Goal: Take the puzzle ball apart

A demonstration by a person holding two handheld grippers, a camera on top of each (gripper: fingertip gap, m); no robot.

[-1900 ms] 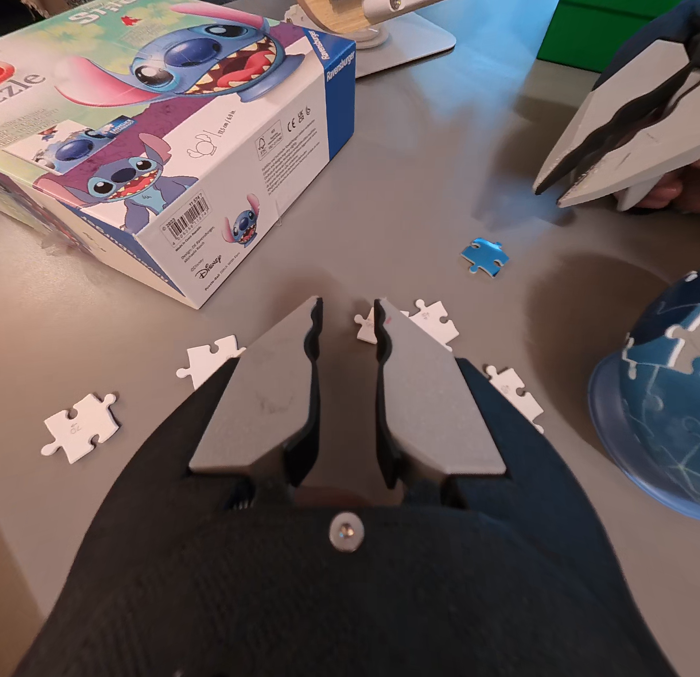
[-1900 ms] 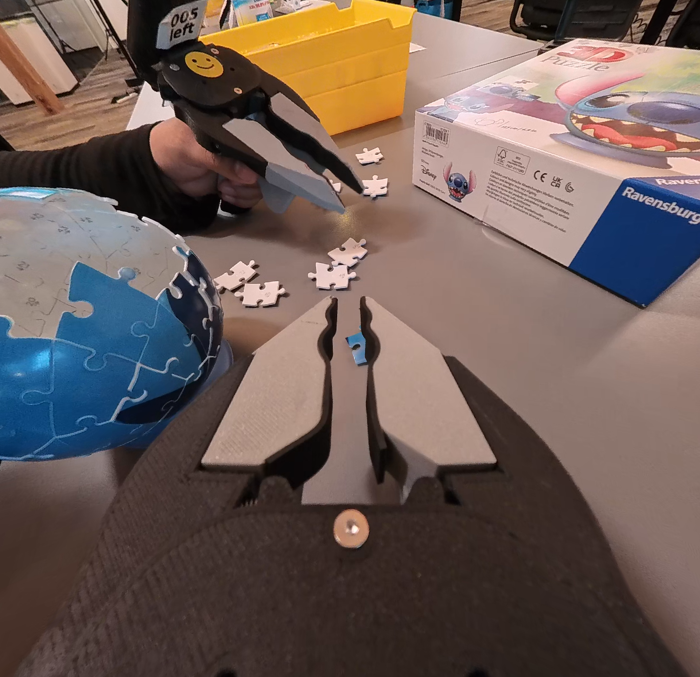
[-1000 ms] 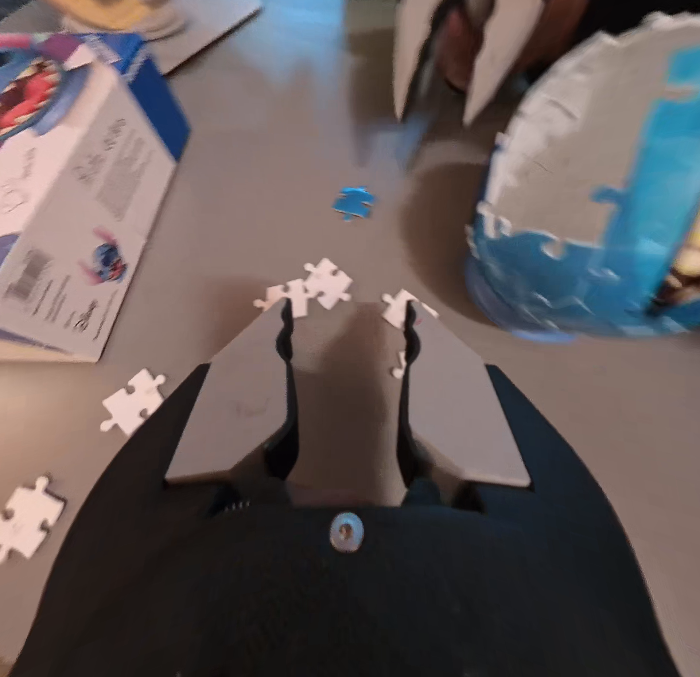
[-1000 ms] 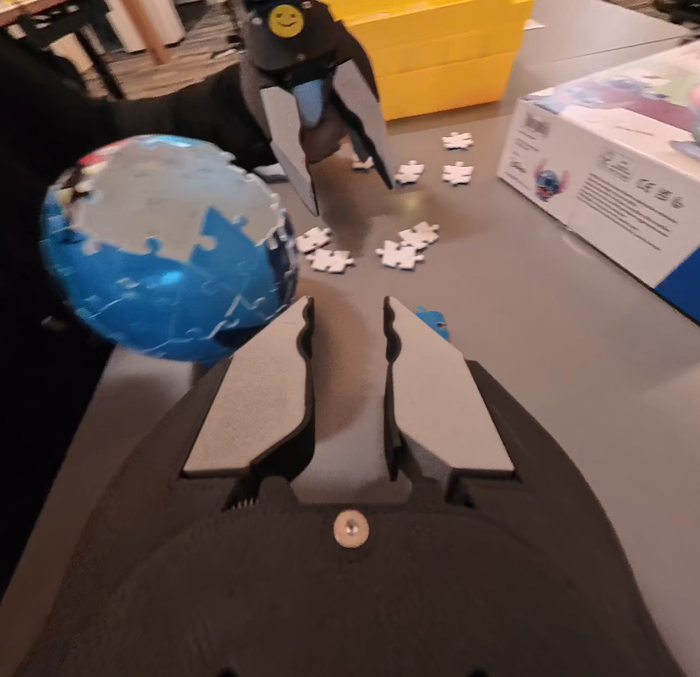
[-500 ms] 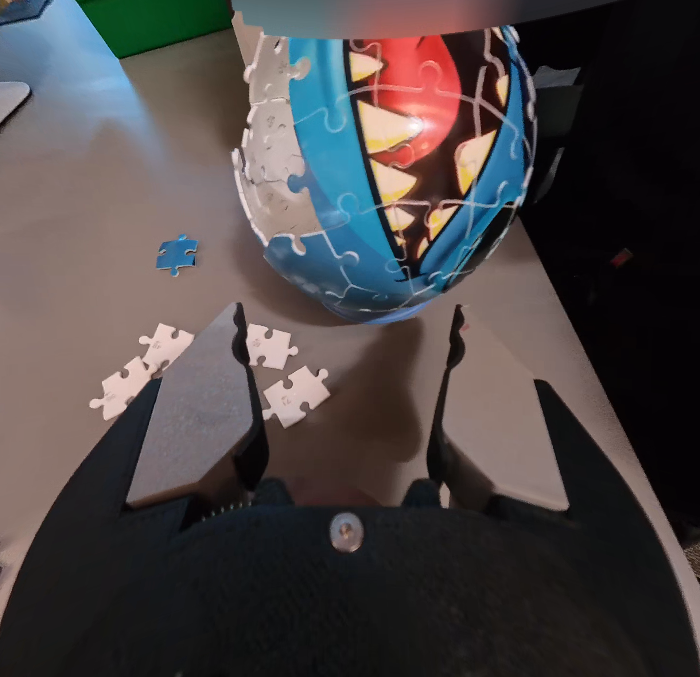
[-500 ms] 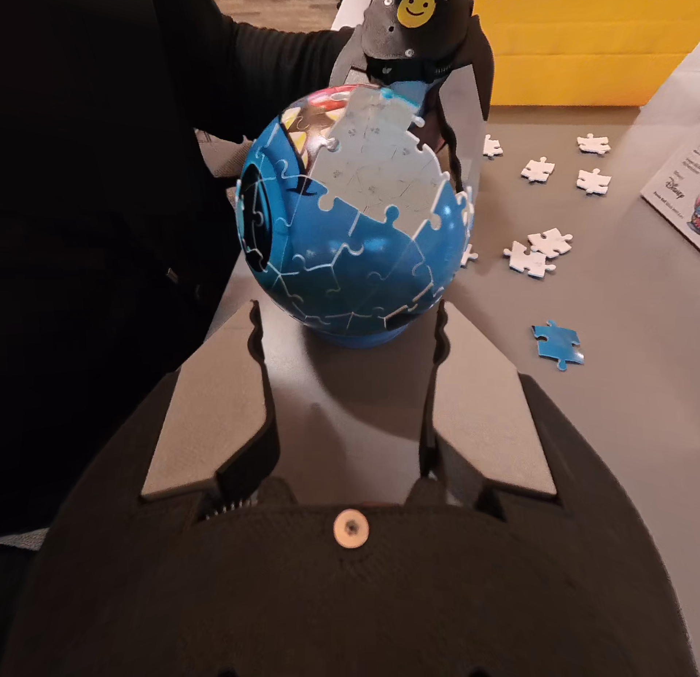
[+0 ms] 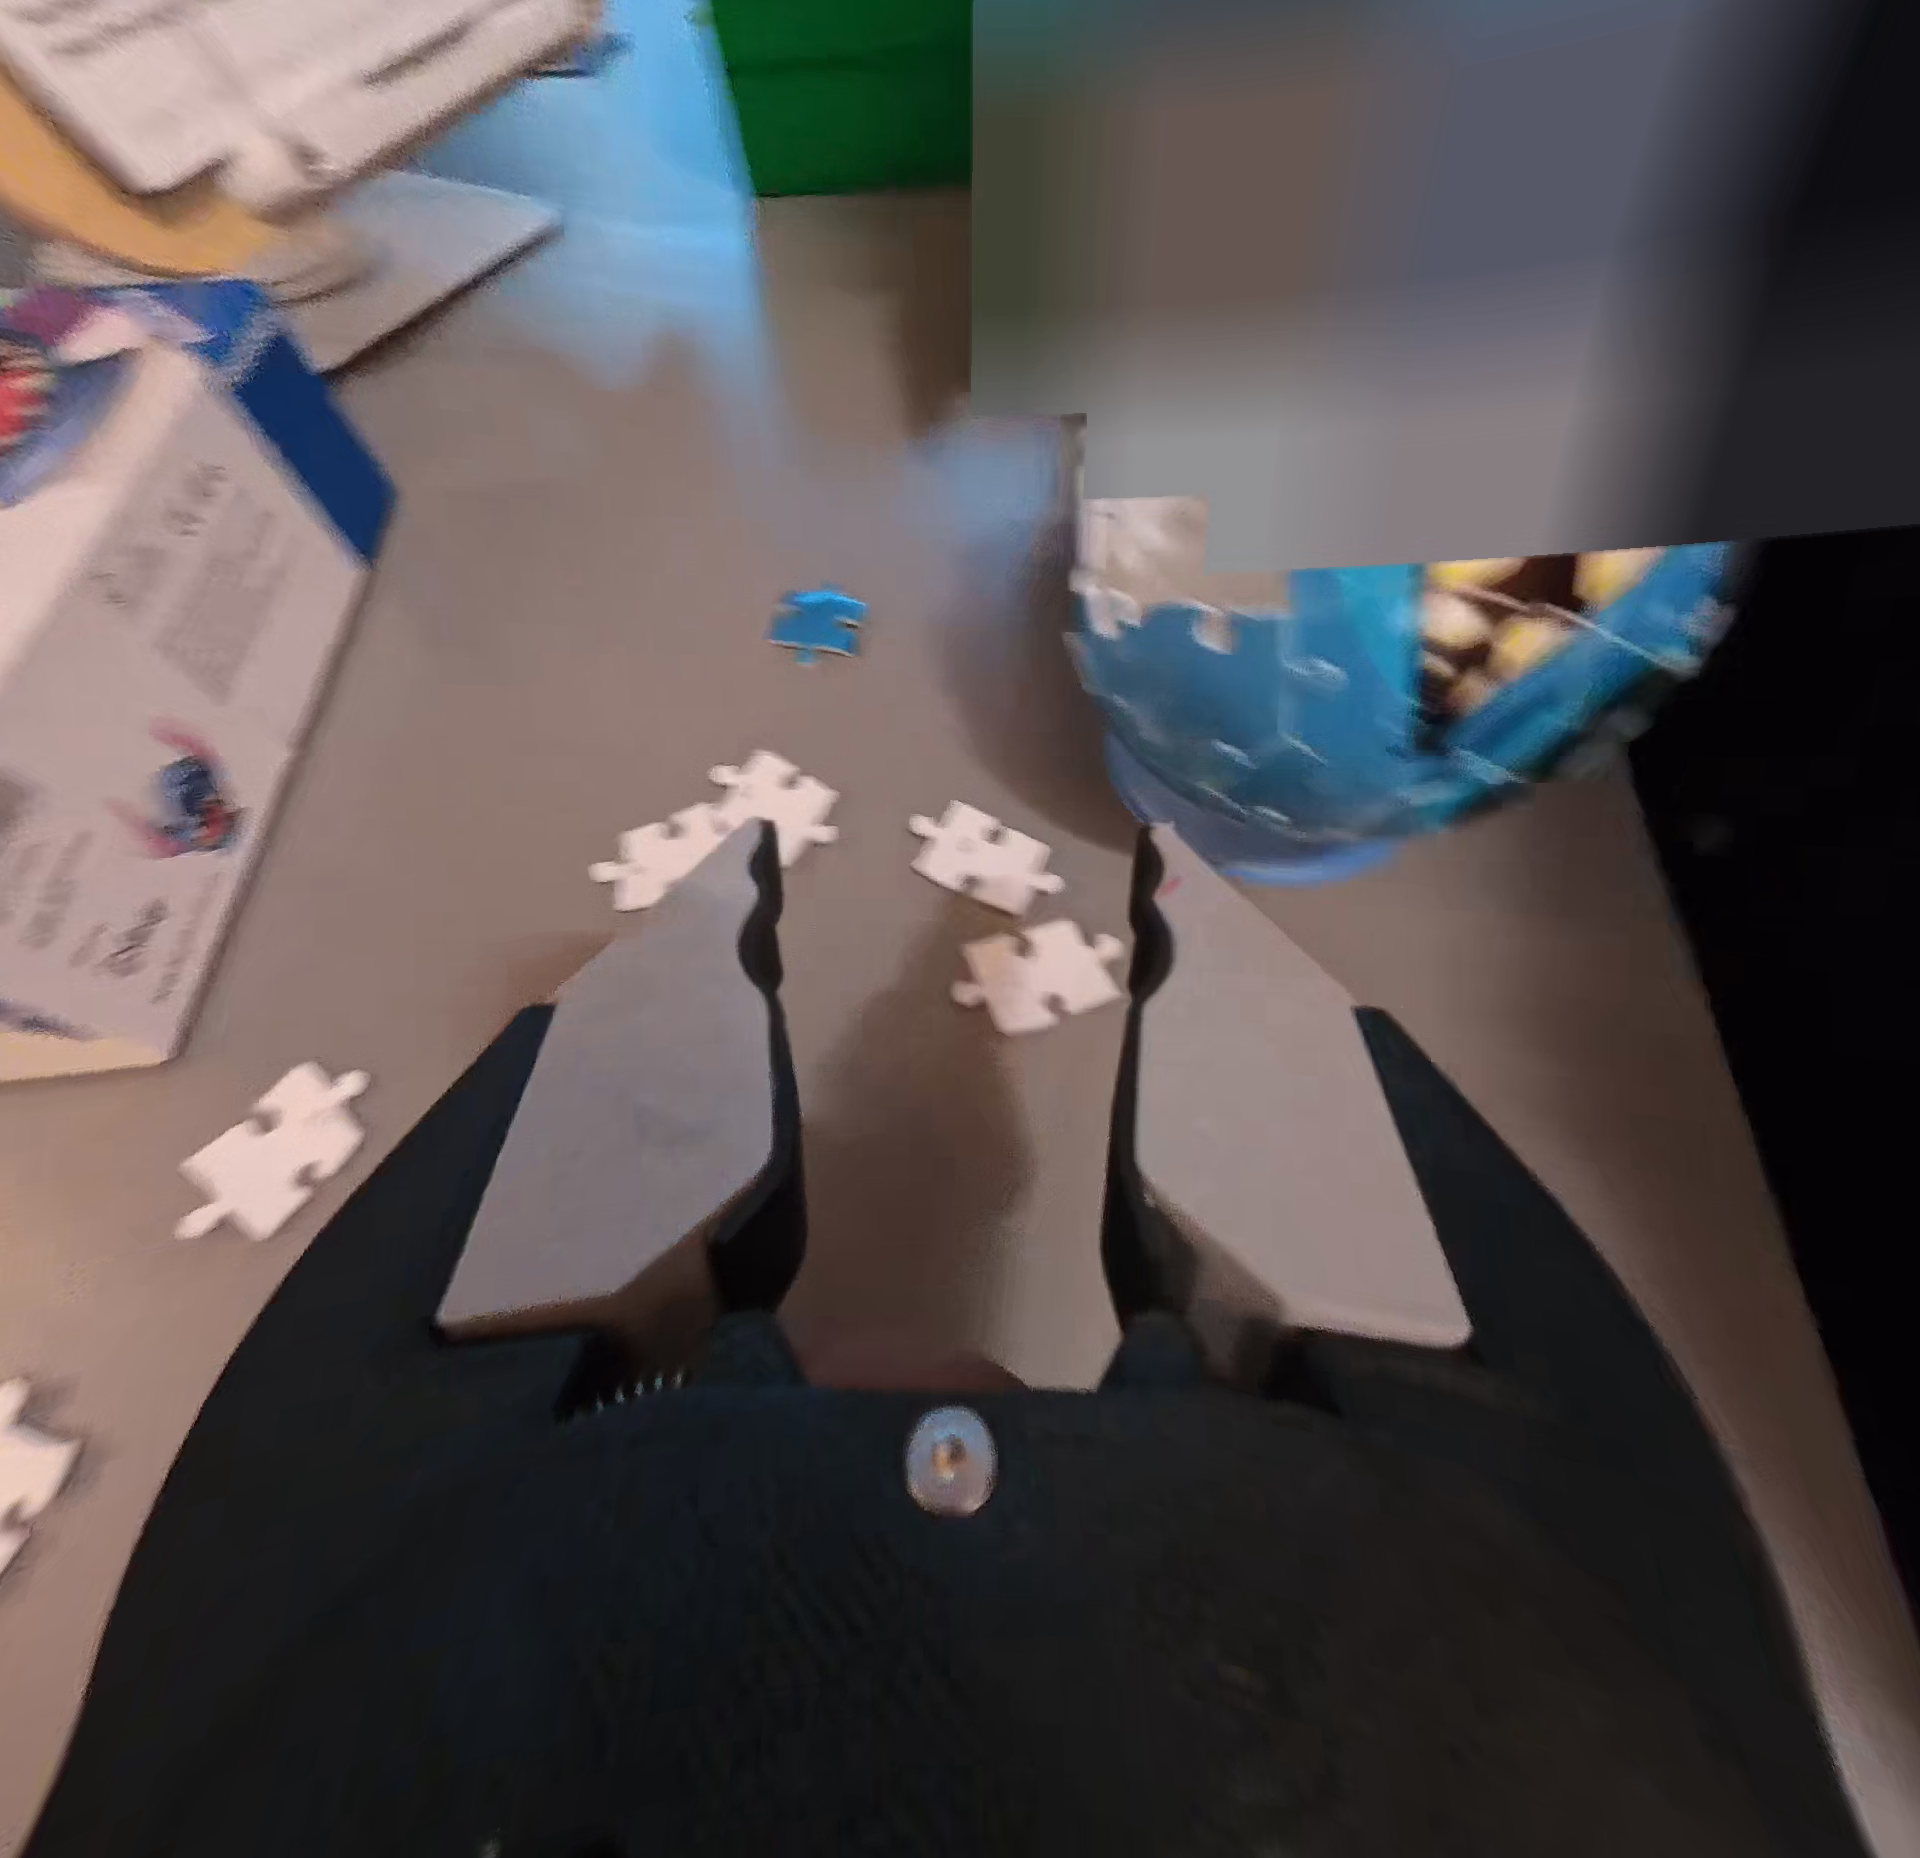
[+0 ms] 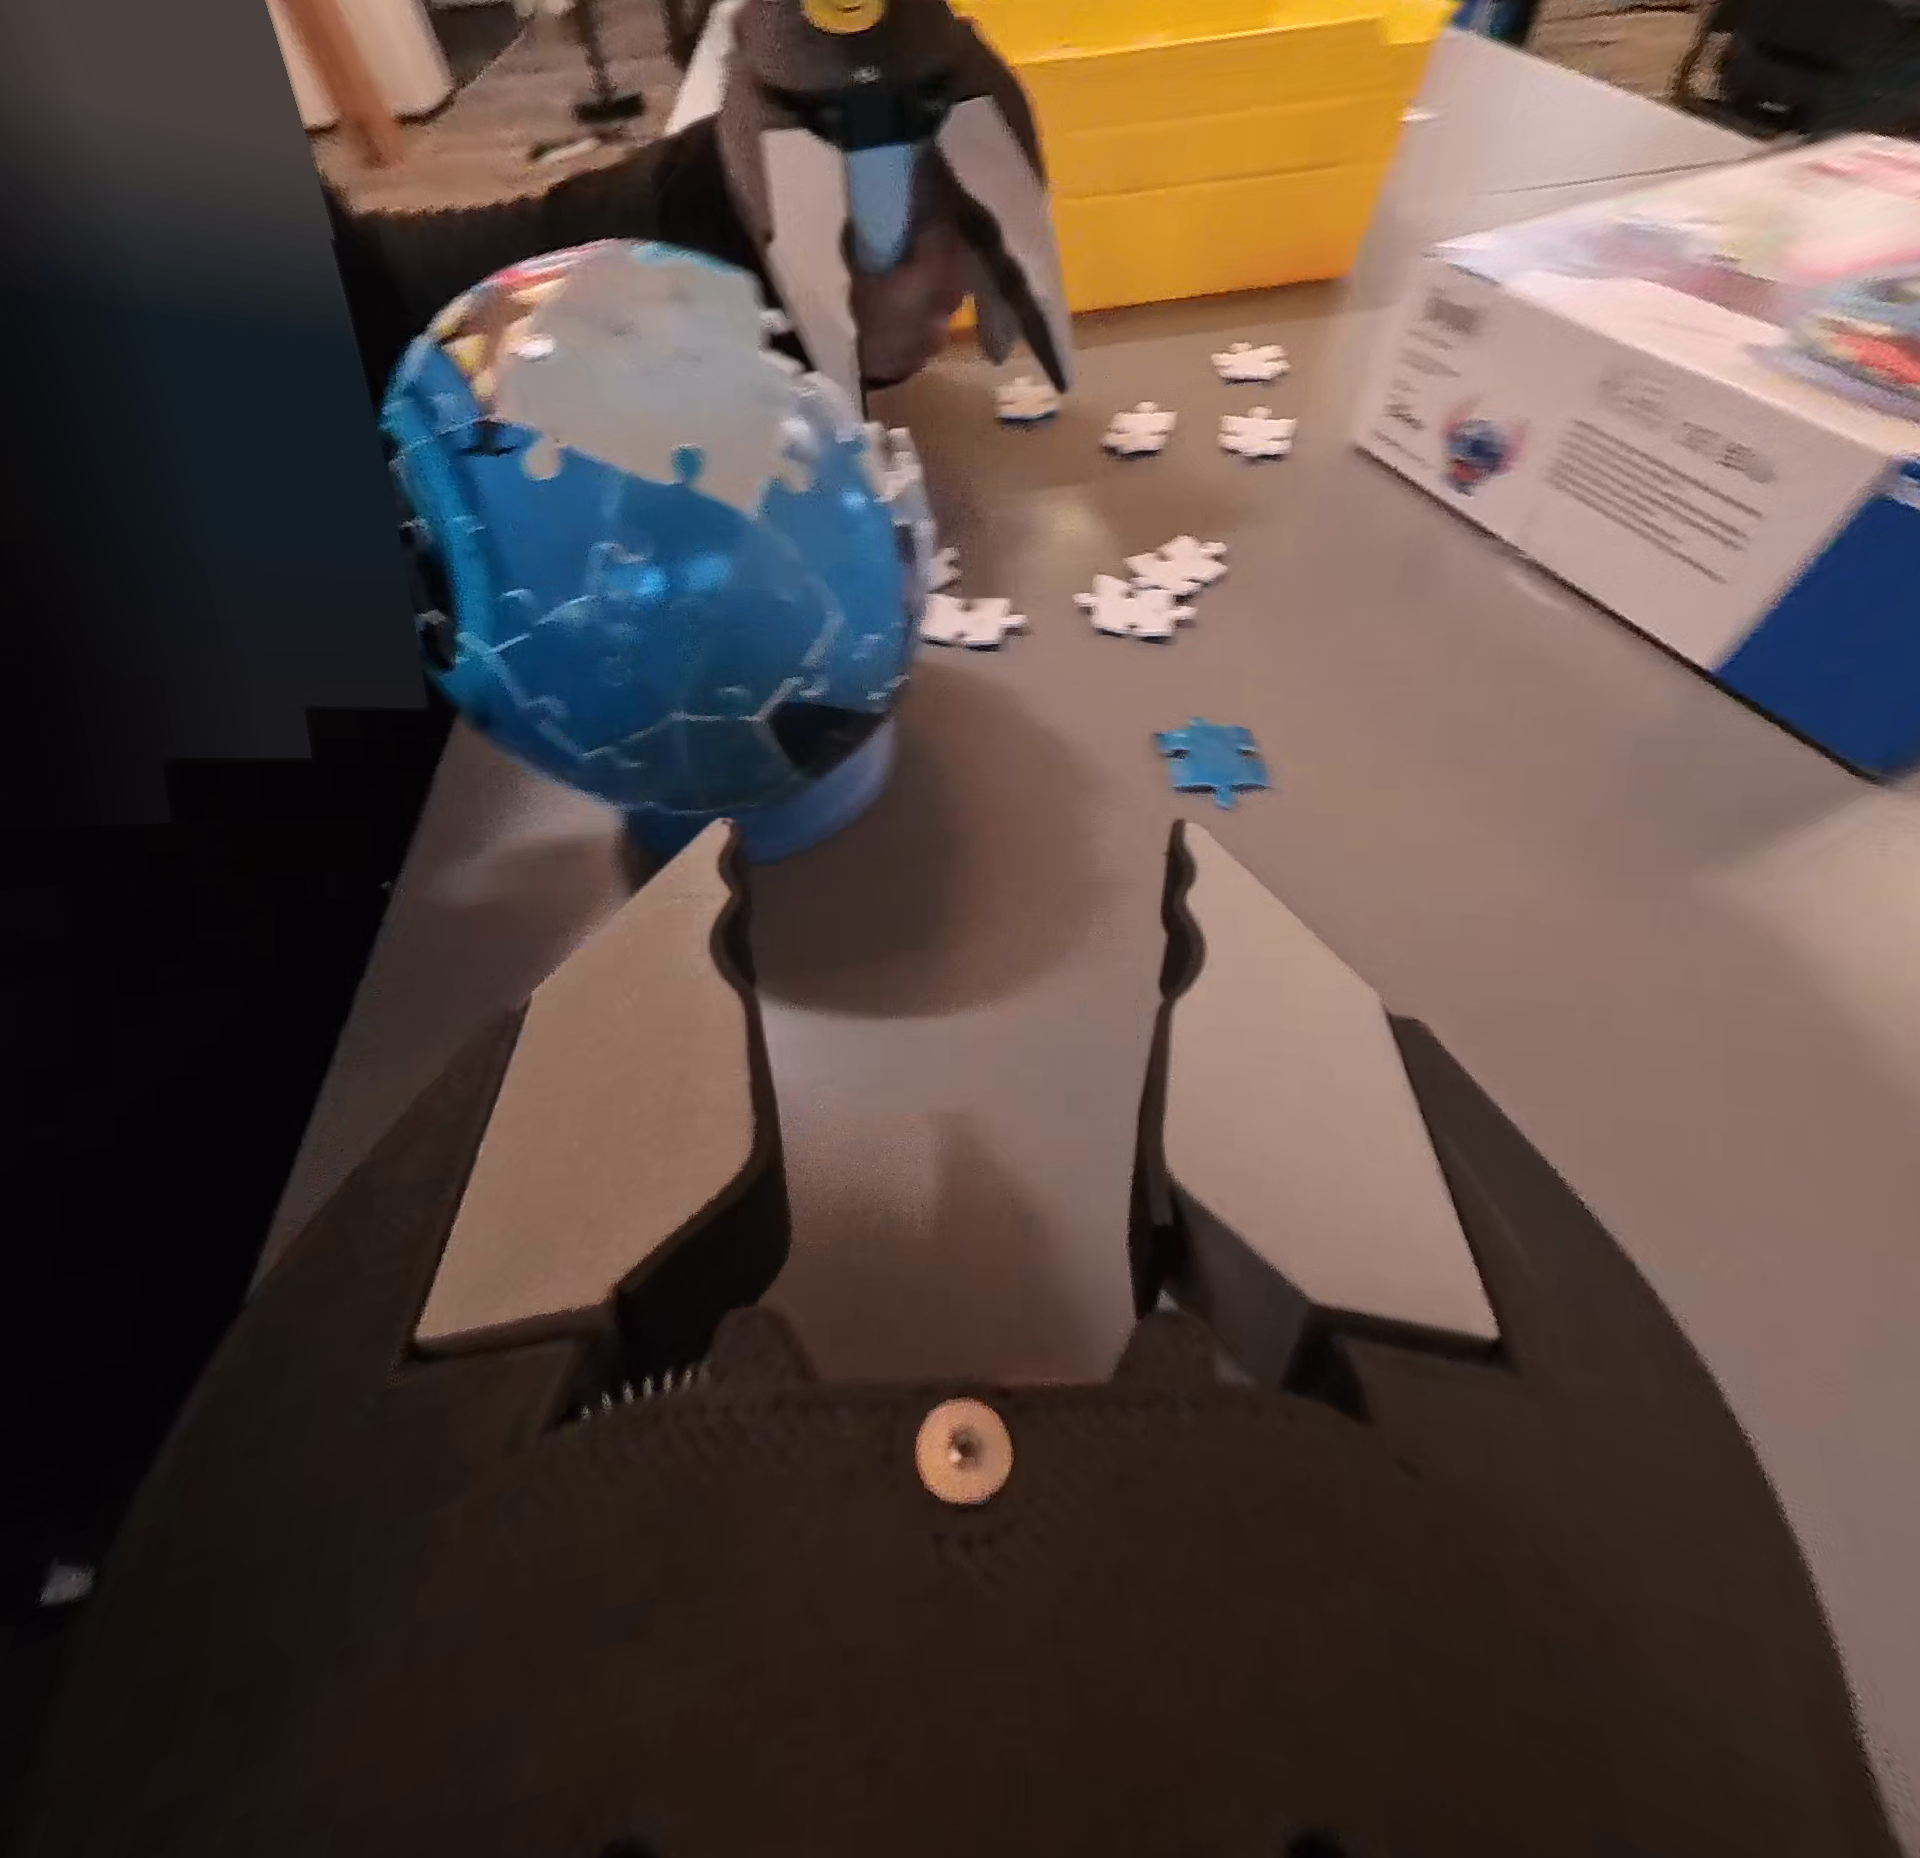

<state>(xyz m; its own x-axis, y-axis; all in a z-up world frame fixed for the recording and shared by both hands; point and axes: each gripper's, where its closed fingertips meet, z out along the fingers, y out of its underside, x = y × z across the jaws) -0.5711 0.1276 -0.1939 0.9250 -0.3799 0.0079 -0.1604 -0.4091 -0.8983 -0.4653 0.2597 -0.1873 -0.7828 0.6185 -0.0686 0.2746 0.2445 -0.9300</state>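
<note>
Blue ball: puzzle ball (image 8: 649, 603) on its round blue stand (image 8: 769, 816), ahead-left of the right gripper (image 8: 951, 847), touching neither gripper; pale unprinted patch on top.
Left view: ball (image 7: 1340, 707) ahead-right of the left gripper (image 7: 951, 847), partly hidden under a blur patch.
Right gripper: empty, gaping wide; same spread as half a second ago, but swung off the ball, which sat centred between the fingers then.
Left gripper: empty, fairly wide, a little narrower than half a second ago; pulled away from the ball, now aimed at loose white pieces (image 7: 982, 858).
Loose bits: blue piece (image 8: 1214, 759) ahead-right of the right gripper; white pieces scattered beyond it.
Backdrop: grey table (image 8: 1455, 873), puzzle box (image 8: 1662, 478), yellow bin (image 8: 1205, 125).
Meaning: two-sided approach apparently abandoned; no grasp made, ball mostly assembled, most of the dismantling left.
Caveat: both views motion-blurred; fine seams unreadable.
</note>
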